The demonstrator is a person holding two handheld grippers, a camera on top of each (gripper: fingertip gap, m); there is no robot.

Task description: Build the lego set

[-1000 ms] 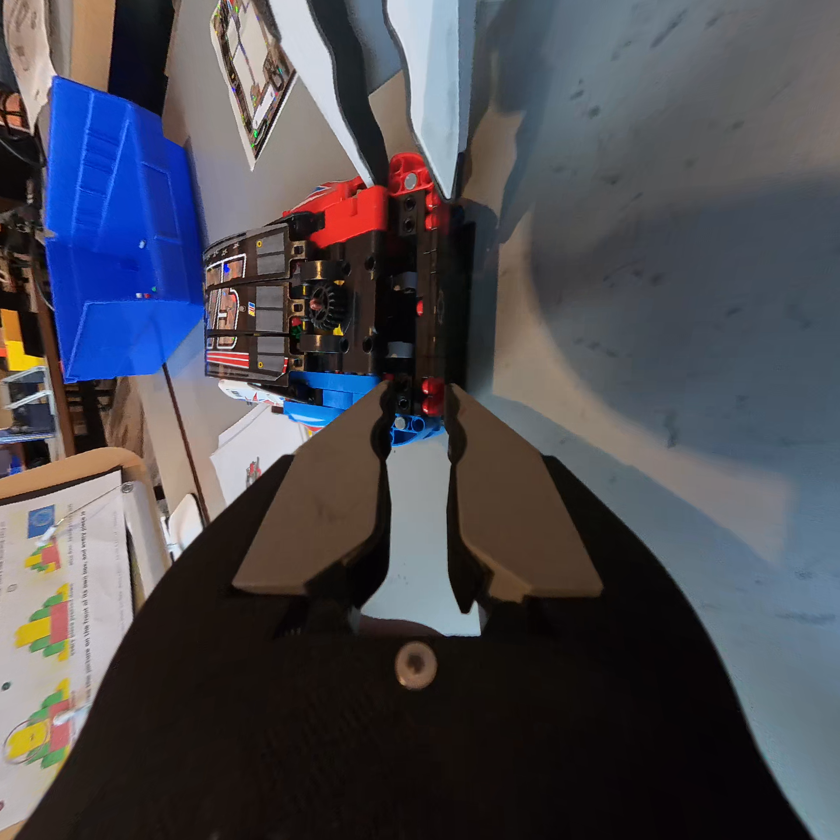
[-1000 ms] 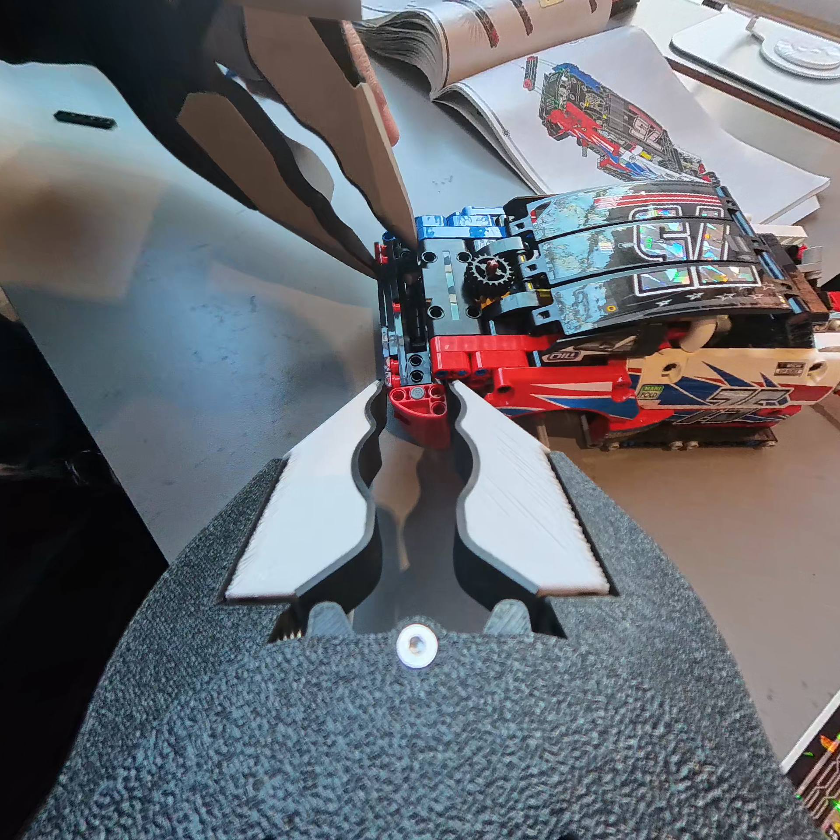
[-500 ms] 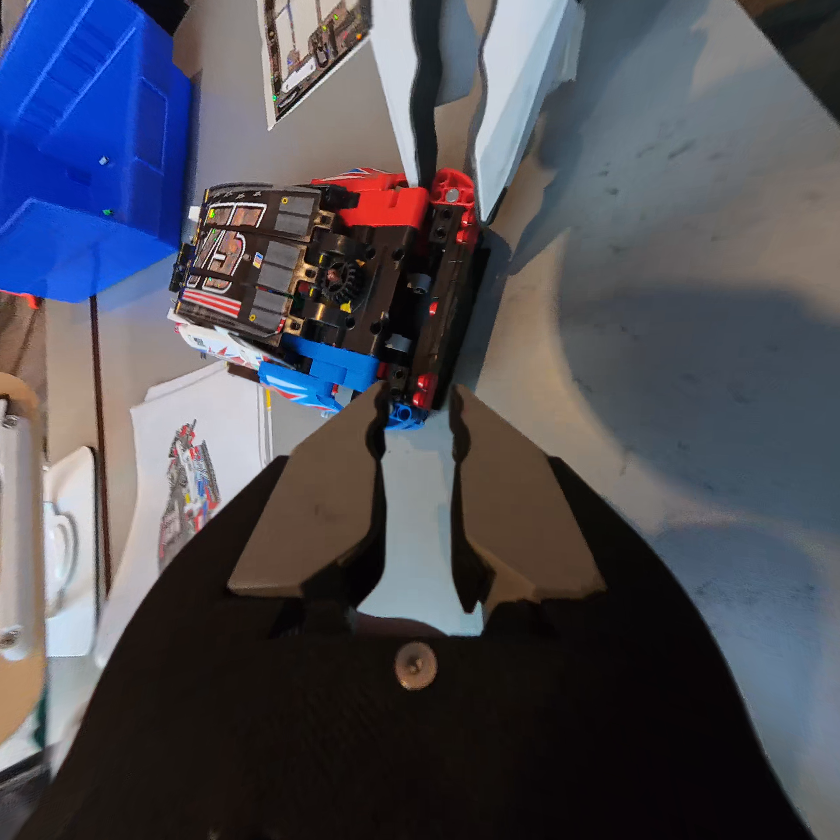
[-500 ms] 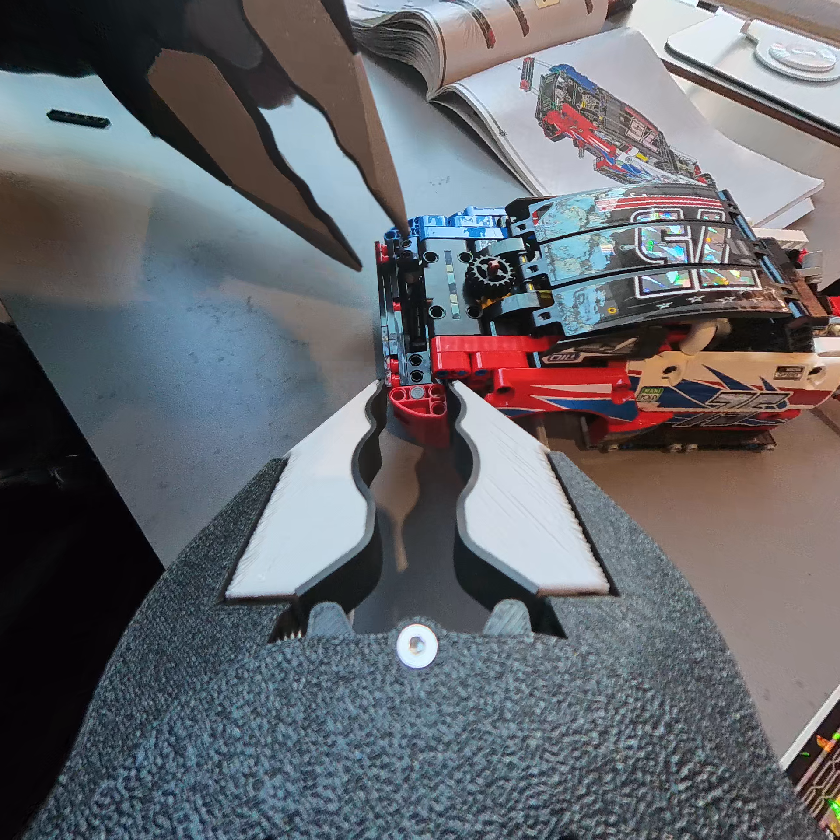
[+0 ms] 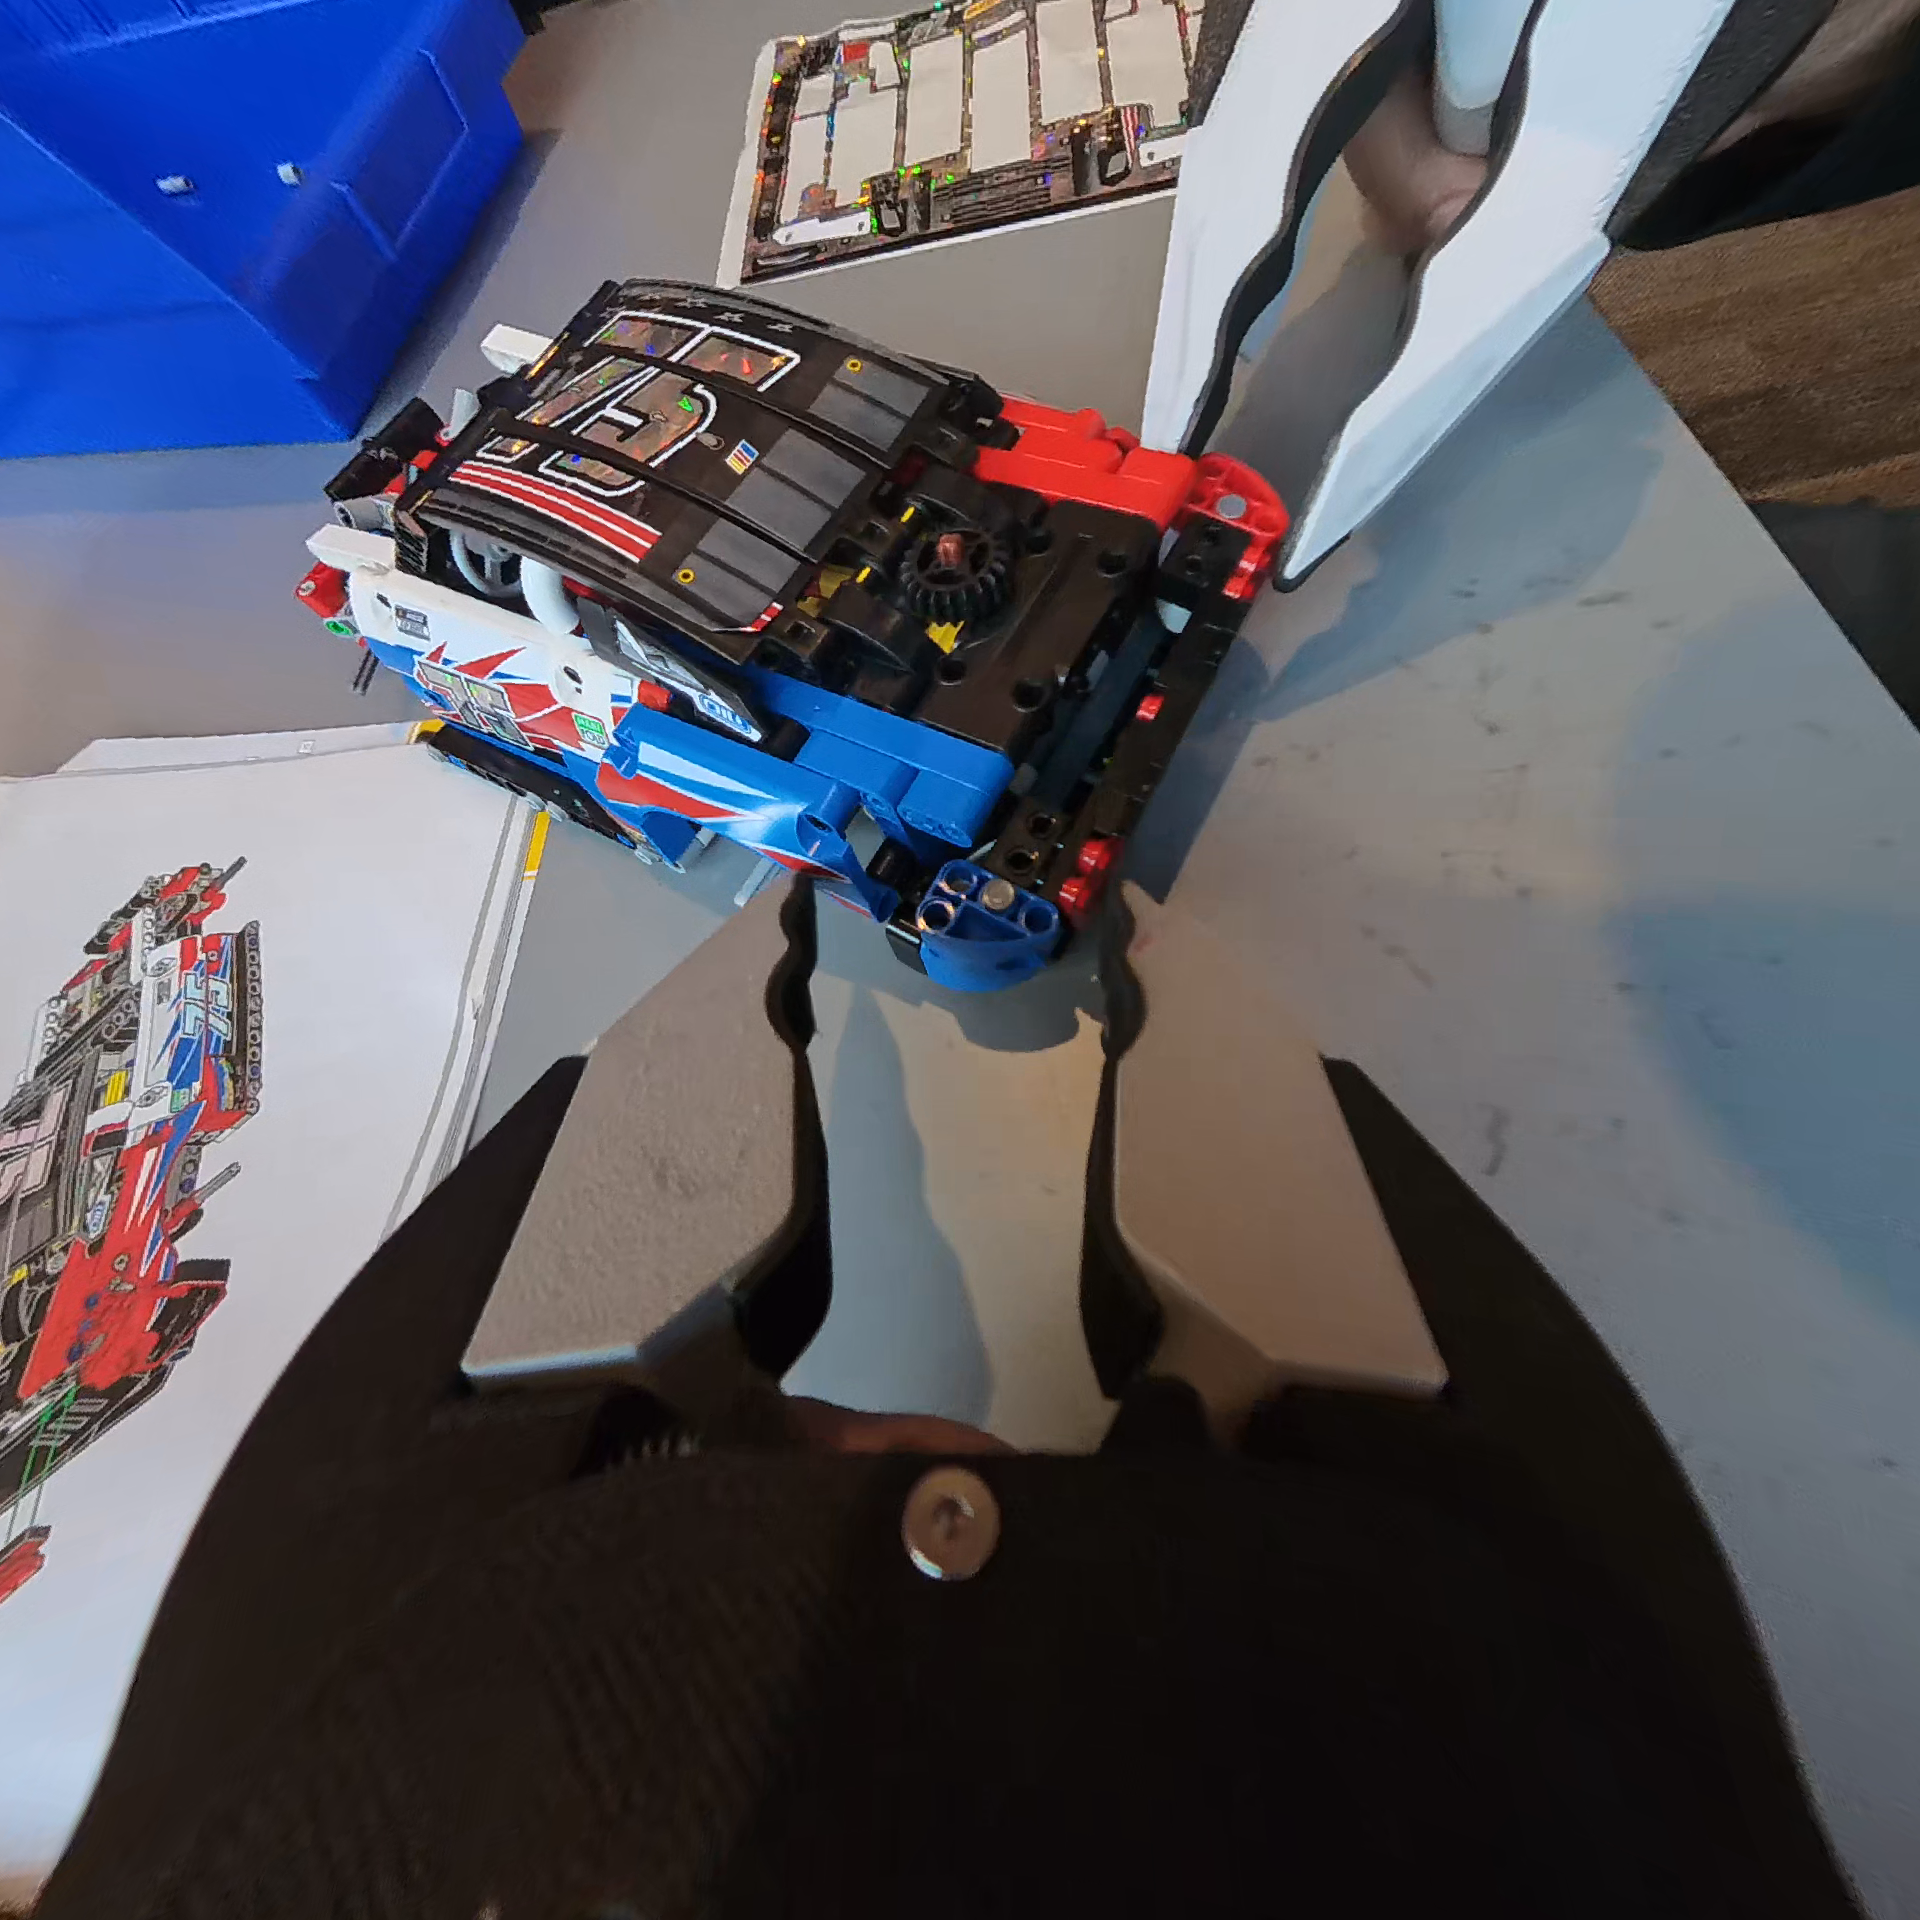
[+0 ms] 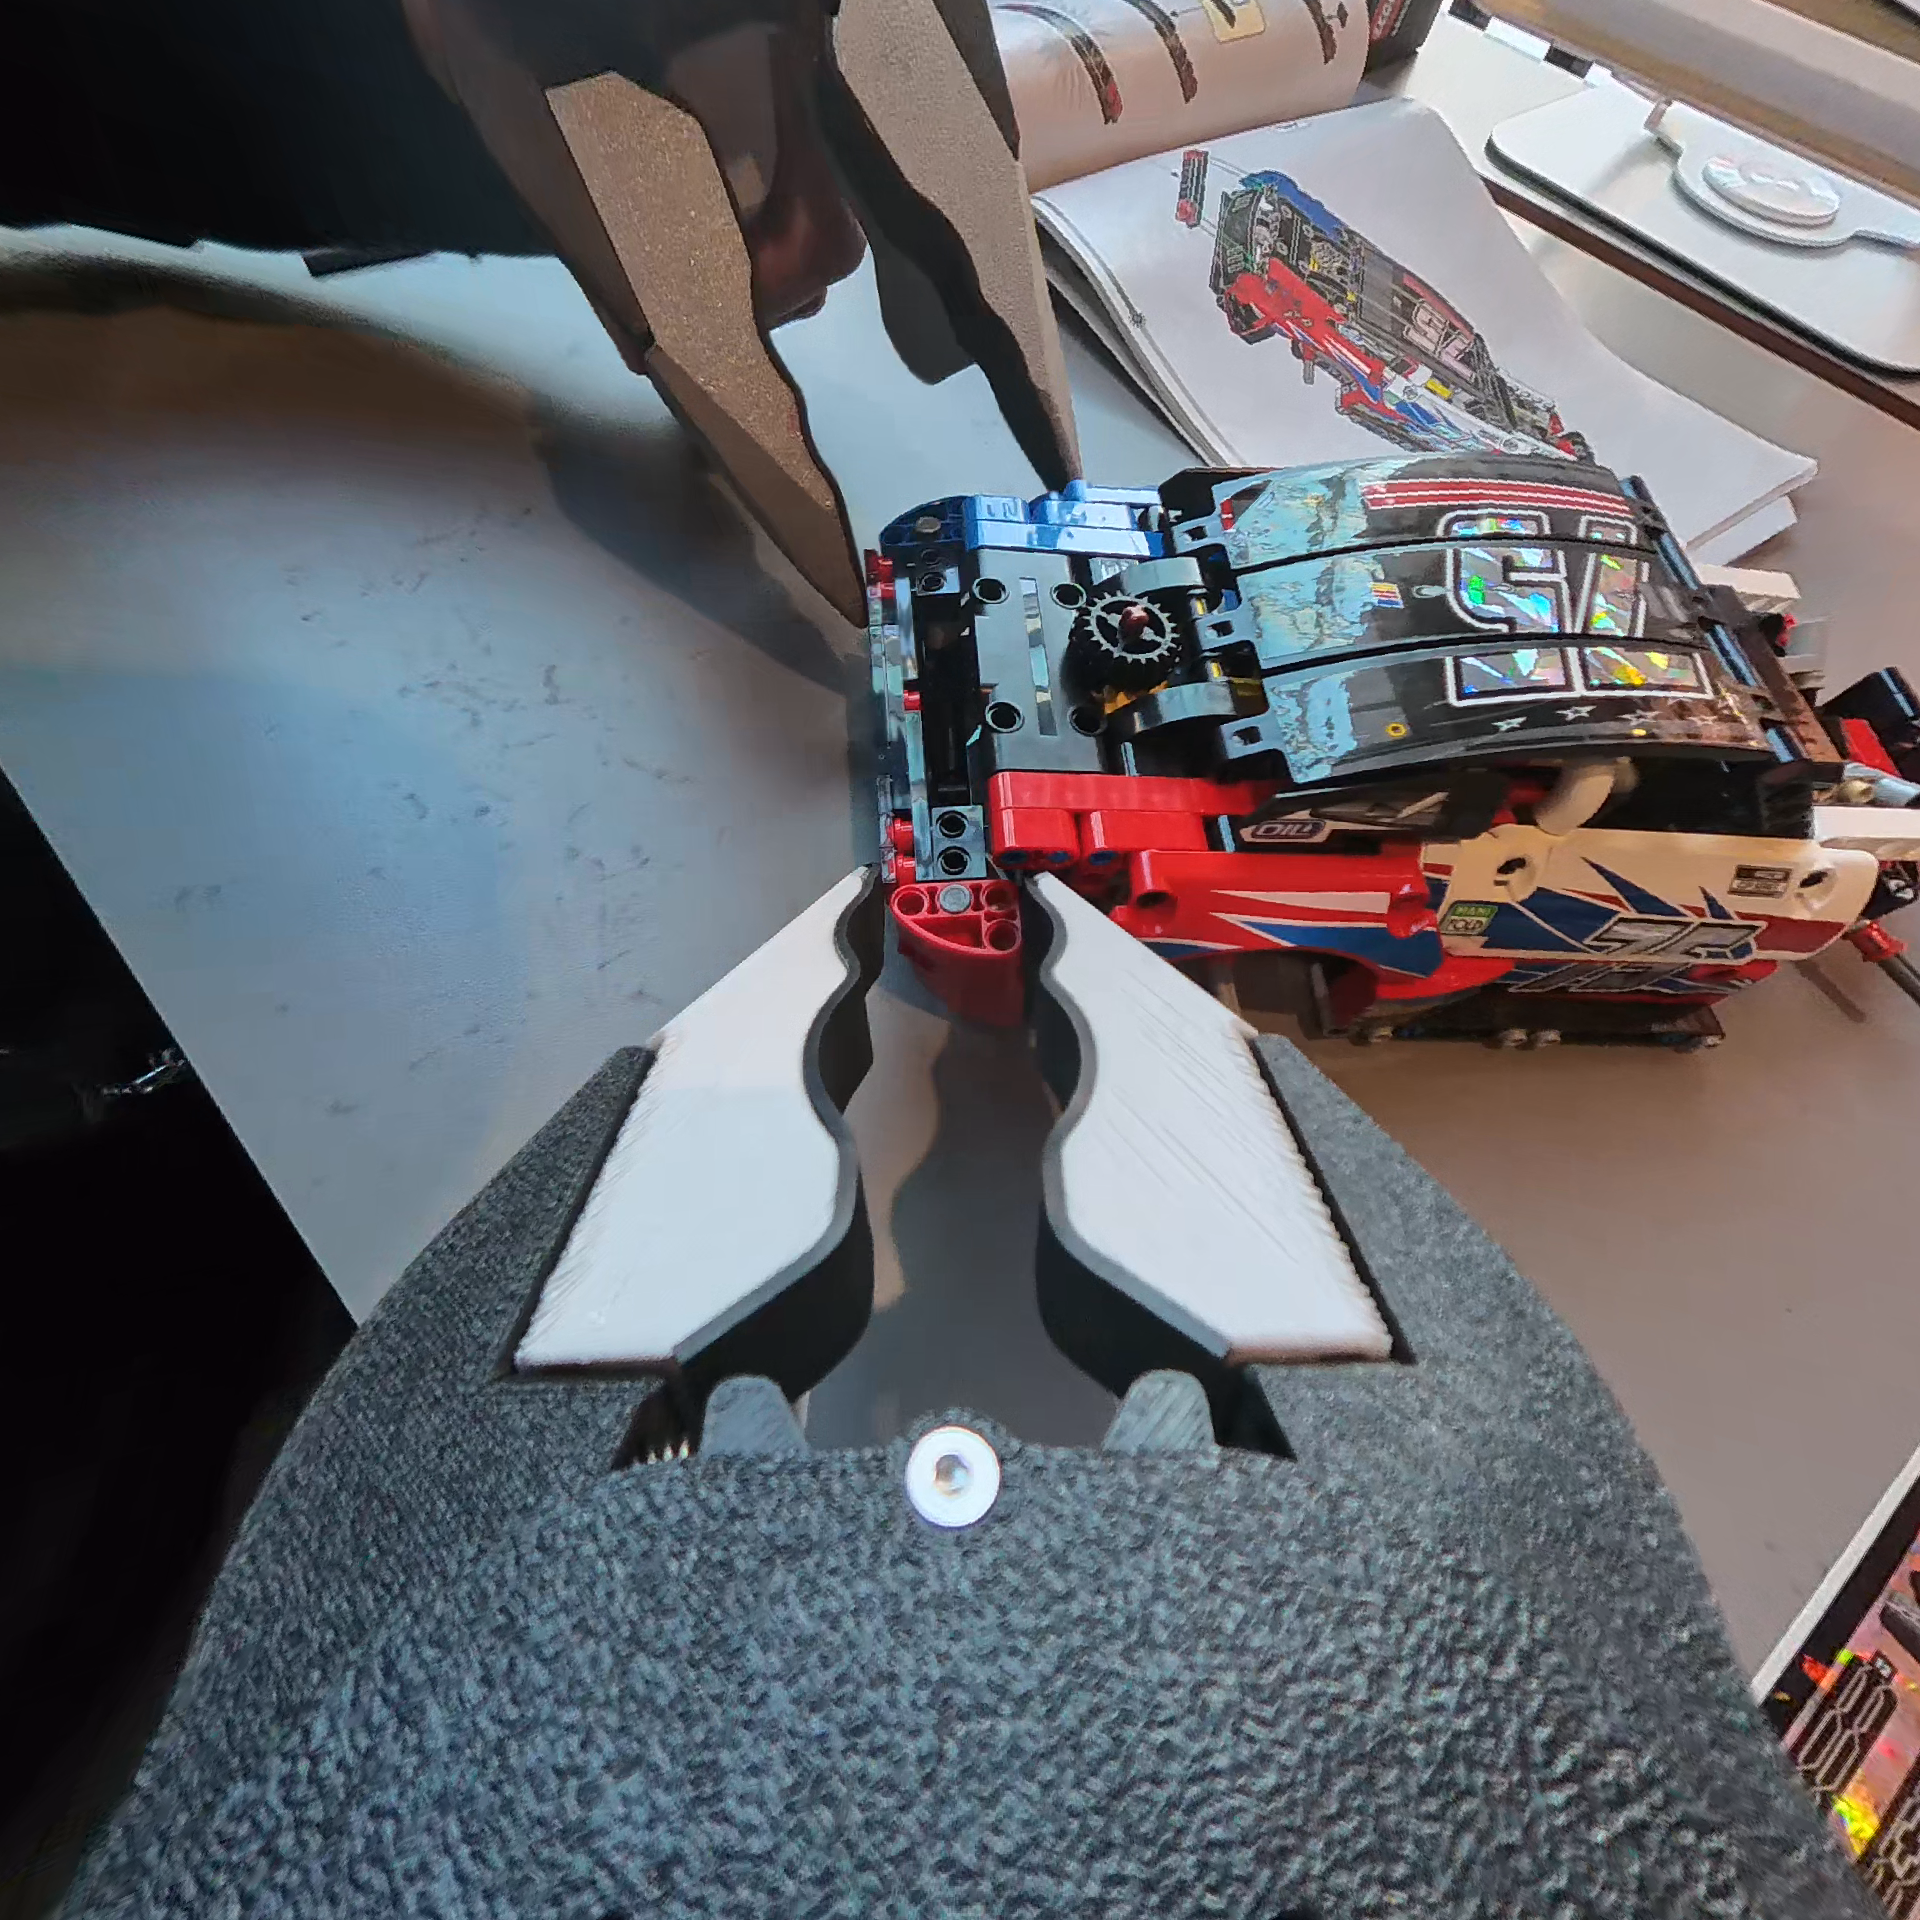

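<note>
Lego race car [image 5: 790, 613] on the grey table [image 5: 1507, 935], with the left gripper [image 5: 956, 914] now spread wider around its blue corner (released), while the right gripper [image 6: 951, 914] stays clamped on the red corner.

One lego car [image 5: 790, 613] sits mid-frame in the left wrist view, and two grippers show there: the left gripper [image 5: 956, 914] at lower centre and the right gripper [image 5: 1247, 509] at upper right. One blue bin [image 5: 208, 208] fills the upper left, one sticker sheet [image 5: 956, 125] lies at top centre, and one open instruction booklet [image 5: 208, 1039] lies at the left edge. The right wrist view adds one flat white stand [image 6: 1714, 197] at upper right and shows one black gear [image 6: 1127, 629] on the car's top.
</note>
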